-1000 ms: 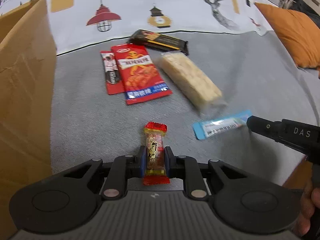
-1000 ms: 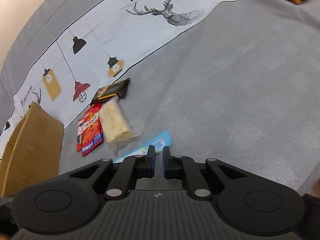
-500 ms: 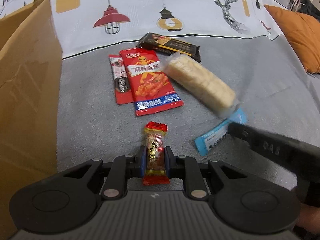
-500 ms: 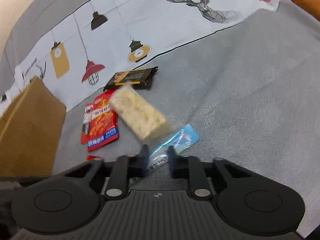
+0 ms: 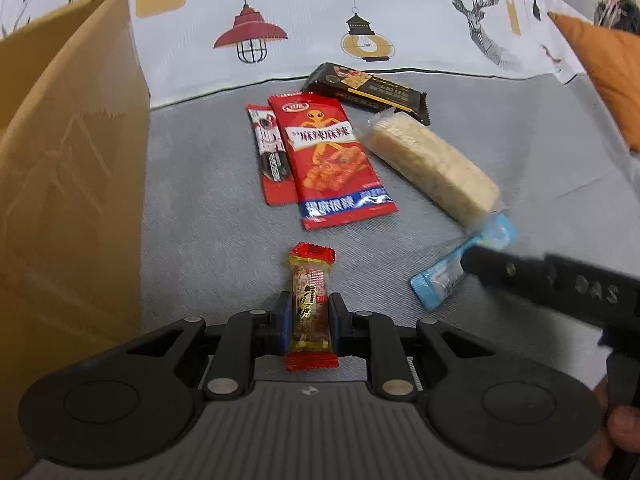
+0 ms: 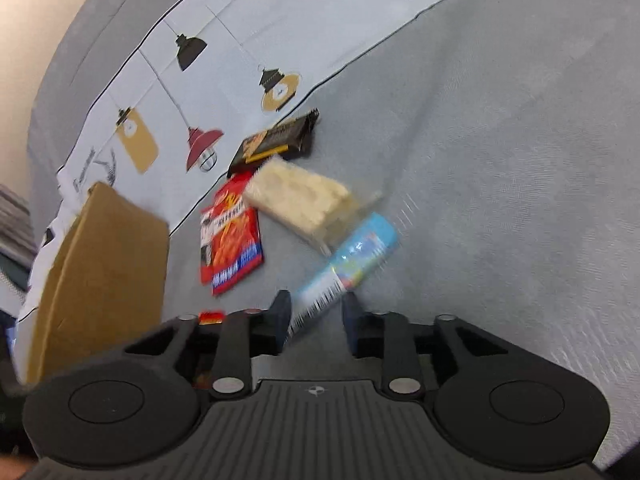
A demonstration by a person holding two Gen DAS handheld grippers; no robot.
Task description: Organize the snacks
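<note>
My left gripper [image 5: 309,318] is shut on a small red-ended nut candy bar [image 5: 311,300] and holds it above the grey sofa seat. My right gripper [image 6: 315,312] is open, its fingers on either side of the near end of a light blue snack packet [image 6: 347,263] that lies on the seat. The right gripper shows from the side in the left wrist view [image 5: 480,264], over the blue packet [image 5: 448,276]. A pale rice cracker pack [image 5: 432,168], a red spicy snack bag [image 5: 332,160], a thin red stick pack [image 5: 272,156] and a dark bar [image 5: 368,88] lie beyond.
A brown cardboard box [image 5: 64,184] stands at the left, also in the right wrist view [image 6: 100,268]. A white printed cloth [image 5: 304,20] covers the sofa back. An orange cushion [image 5: 608,68] sits at the far right.
My right gripper opened and moved forward over the blue packet, so its fingers now straddle the packet's near end. My left gripper moved a little closer to the snacks, still holding the candy bar.
</note>
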